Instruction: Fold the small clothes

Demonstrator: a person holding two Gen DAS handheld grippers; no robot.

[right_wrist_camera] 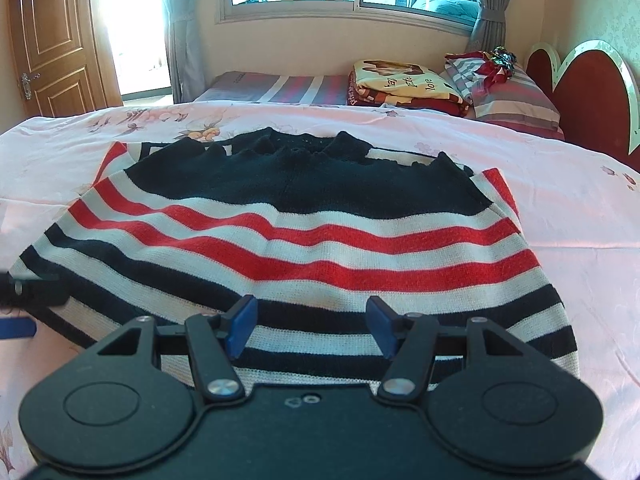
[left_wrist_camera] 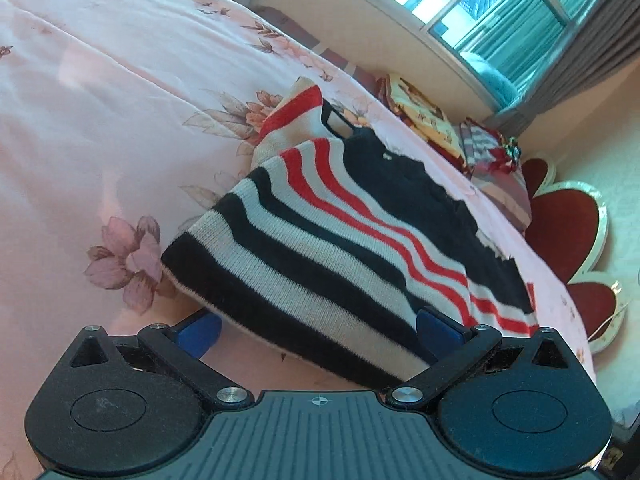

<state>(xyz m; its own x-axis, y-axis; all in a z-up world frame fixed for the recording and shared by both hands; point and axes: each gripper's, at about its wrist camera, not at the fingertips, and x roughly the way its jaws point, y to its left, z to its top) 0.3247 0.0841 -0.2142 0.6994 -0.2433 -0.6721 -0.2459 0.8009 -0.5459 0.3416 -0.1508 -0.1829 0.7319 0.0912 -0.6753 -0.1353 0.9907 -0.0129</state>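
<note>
A small knitted sweater (left_wrist_camera: 320, 232) (right_wrist_camera: 280, 240) with black, white and red stripes and a black top lies flat on the bed. My left gripper (left_wrist_camera: 318, 326) is open wide at the sweater's hem near one lower corner. The hem covers the tip of one blue finger (left_wrist_camera: 200, 328), and the other finger rests over the knit. In the right wrist view, one of its blue fingers (right_wrist_camera: 16, 326) shows at the far left edge. My right gripper (right_wrist_camera: 312, 328) is open over the middle of the hem. Only flat cloth shows between its pads.
The pink floral bedcover (left_wrist_camera: 80, 120) (right_wrist_camera: 560, 240) stretches all around the sweater. Folded blankets (right_wrist_camera: 400, 80) and a striped pillow (right_wrist_camera: 516, 100) lie at the head of the bed, by a red heart-shaped headboard (right_wrist_camera: 580, 92). A wooden door (right_wrist_camera: 52, 40) stands at the back left.
</note>
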